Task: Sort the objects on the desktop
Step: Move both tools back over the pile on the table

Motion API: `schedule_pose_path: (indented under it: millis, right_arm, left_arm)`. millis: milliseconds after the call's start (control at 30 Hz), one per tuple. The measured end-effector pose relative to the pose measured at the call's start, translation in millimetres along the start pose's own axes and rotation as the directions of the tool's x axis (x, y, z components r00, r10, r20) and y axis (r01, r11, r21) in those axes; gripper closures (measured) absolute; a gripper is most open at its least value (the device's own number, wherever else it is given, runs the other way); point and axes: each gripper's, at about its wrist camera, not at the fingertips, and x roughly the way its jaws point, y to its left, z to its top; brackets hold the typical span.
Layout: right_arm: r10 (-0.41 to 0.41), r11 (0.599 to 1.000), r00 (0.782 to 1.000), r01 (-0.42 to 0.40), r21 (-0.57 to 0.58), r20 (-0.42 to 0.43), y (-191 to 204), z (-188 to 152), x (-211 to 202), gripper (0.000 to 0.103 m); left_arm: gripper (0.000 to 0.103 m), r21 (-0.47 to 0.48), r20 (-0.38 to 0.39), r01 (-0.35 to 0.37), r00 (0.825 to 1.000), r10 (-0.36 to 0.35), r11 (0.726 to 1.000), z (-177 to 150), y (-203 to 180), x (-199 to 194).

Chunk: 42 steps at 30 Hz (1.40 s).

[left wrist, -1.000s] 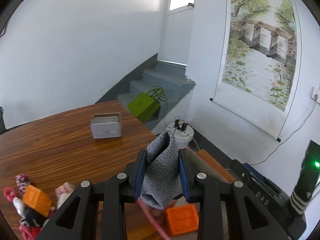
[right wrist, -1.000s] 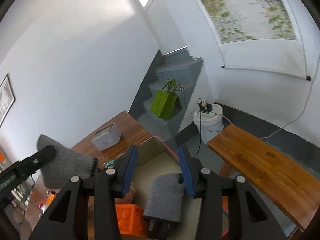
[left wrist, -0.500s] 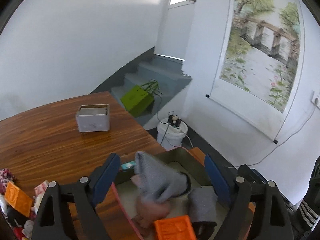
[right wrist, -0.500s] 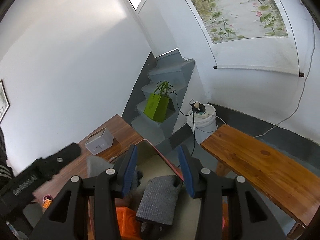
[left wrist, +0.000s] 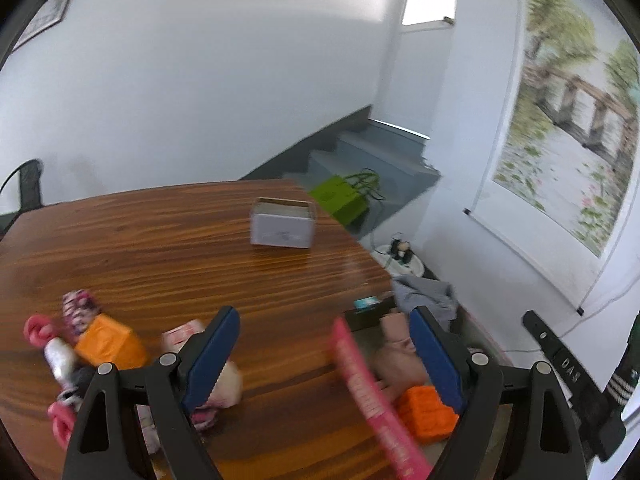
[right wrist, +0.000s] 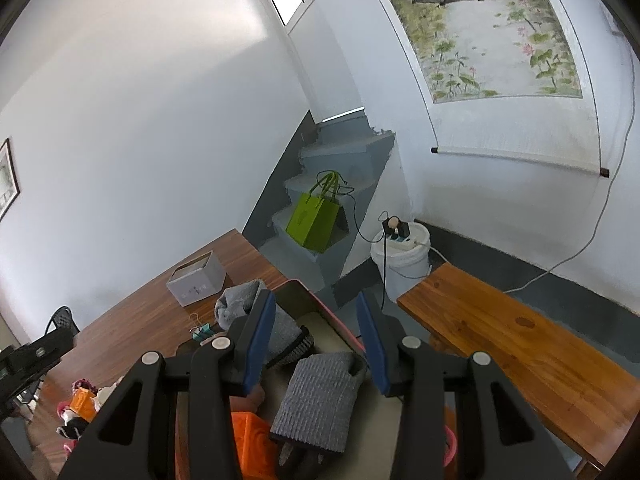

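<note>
Our left gripper [left wrist: 320, 356] is spread wide and empty over the brown wooden table [left wrist: 168, 256]. Our right gripper [right wrist: 316, 340] hovers, jaws partly apart, gripping nothing. The grey knitted sock [right wrist: 240, 304] is draped on the pink-rimmed tray [right wrist: 296, 284] edge, centre frame; risk is it slides off. Clutter pile [left wrist: 92, 344] lower left remains.

A: Count inside the pink bin [right wrist: 320, 304]?
B: Two grey gloves [right wrist: 316, 396], one orange block [right wrist: 250, 440].
A: On the table [left wrist: 160, 256] beside that bin?
B: One orange block [left wrist: 108, 344], one white box [left wrist: 282, 228].
</note>
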Motion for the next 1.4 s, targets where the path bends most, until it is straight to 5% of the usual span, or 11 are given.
schedule_pose_path:
  millis: [233, 467, 533, 633, 700, 800, 933, 1000, 1133, 1400]
  right_arm:
    - [-0.022, 0.997, 0.998, 0.027, -0.076, 0.057, 15.7, -7.3, -6.2, 0.056]
    - [-0.02, 0.982, 0.99, 0.046, -0.184, 0.142, 47.0, -22.7, -24.1, 0.056]
    - [0.022, 0.978, 0.988, 0.01, -0.206, 0.152, 60.0, -25.6, -35.9, 0.054]
    - [0.163, 0.961, 0.984, -0.142, -0.235, 0.071, 86.7, -35.1, -47.1, 0.034]
    - [0.281, 0.916, 0.959, -0.281, -0.286, -0.044, 114.2, -47.6, -50.6, 0.03]
    - [0.408, 0.804, 0.884, -0.467, -0.369, -0.229, 159.1, -72.6, -55.2, 0.03]
    - [0.483, 0.625, 0.75, -0.657, -0.423, -0.451, 213.6, -115.2, -62.8, 0.029]
    - [0.475, 0.569, 0.722, -0.688, -0.451, -0.503, 232.2, -133.0, -64.1, 0.029]
    - [0.447, 0.534, 0.695, -0.713, -0.455, -0.564, 252.9, -154.4, -53.3, 0.029]
    - [0.424, 0.561, 0.642, -0.74, -0.371, -0.639, 269.6, -176.9, -25.4, 0.029]
  left_arm:
    - [0.015, -0.066, 0.022, -0.142, 0.989, 0.144, 0.988, -22.3, 67.8, -38.3]
    - [0.015, -0.15, 0.04, -0.304, 0.949, 0.313, 0.941, -47.4, 148.4, -74.5]
    - [0.015, -0.178, 0.026, -0.337, 0.938, 0.347, 0.924, -53.6, 170.1, -81.4]
    - [0.015, -0.221, -0.007, -0.378, 0.923, 0.386, 0.899, -63.2, 199.4, -86.0]
    - [0.015, -0.241, -0.026, -0.389, 0.918, 0.395, 0.889, -69.3, 211.9, -86.4]
    - [0.015, -0.255, -0.046, -0.394, 0.917, 0.396, 0.883, -78.5, 225.2, -85.9]
    - [0.015, -0.247, -0.05, -0.39, 0.919, 0.39, 0.887, -85.4, 232.1, -86.1]
    - [0.015, -0.239, -0.05, -0.397, 0.916, 0.397, 0.886, -87.1, 233.1, -86.4]
    - [0.015, -0.235, -0.068, -0.395, 0.918, 0.39, 0.888, -87.0, 236.6, -88.9]
    - [0.015, -0.265, -0.085, -0.397, 0.917, 0.389, 0.879, -88.2, 250.3, -94.3]
